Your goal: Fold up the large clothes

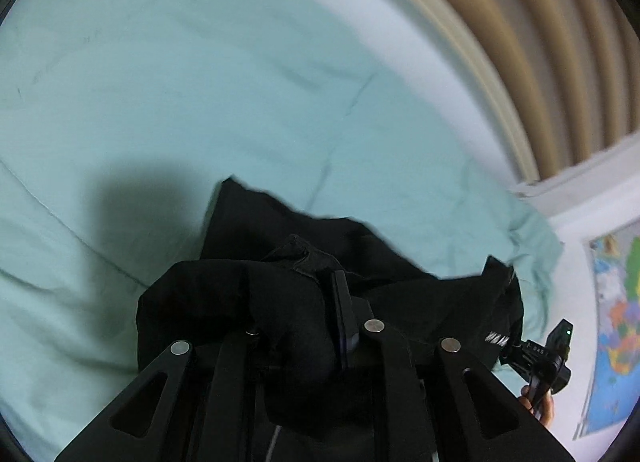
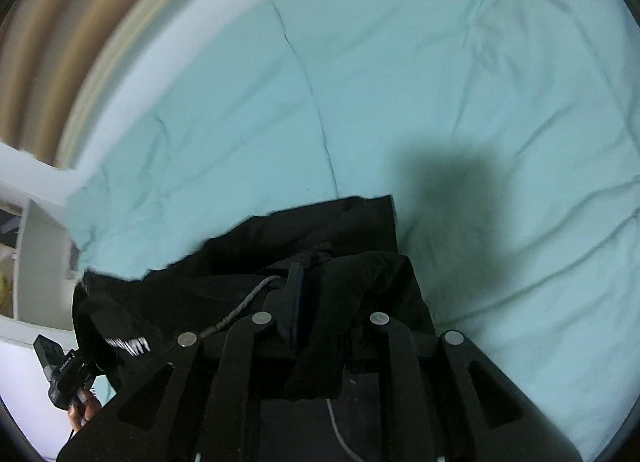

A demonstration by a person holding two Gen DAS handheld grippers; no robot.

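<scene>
Nearest, left gripper (image 1: 320, 286) clenched on a bunched edge of the black hoodie (image 1: 288, 229), cloth piled over the jaws. Right gripper (image 2: 316, 282) likewise clamped on the same hoodie (image 2: 328, 229), grey drawstring (image 2: 244, 306) lying just beside the left finger. Between both grippers, garment stretched and hanging above the mint-green bed sheet (image 1: 180, 81), white lettering (image 2: 126, 344) visible. Farther, dark shadow (image 2: 444, 177) on the sheet. Farthest, beige curtains (image 1: 540, 41); at right, wall map (image 1: 616, 322).

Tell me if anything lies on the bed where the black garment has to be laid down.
Nothing visible does. Both grippers, left and right, hold the black garment above the green sheet, which shows only wrinkles and shadow ahead of it.
</scene>
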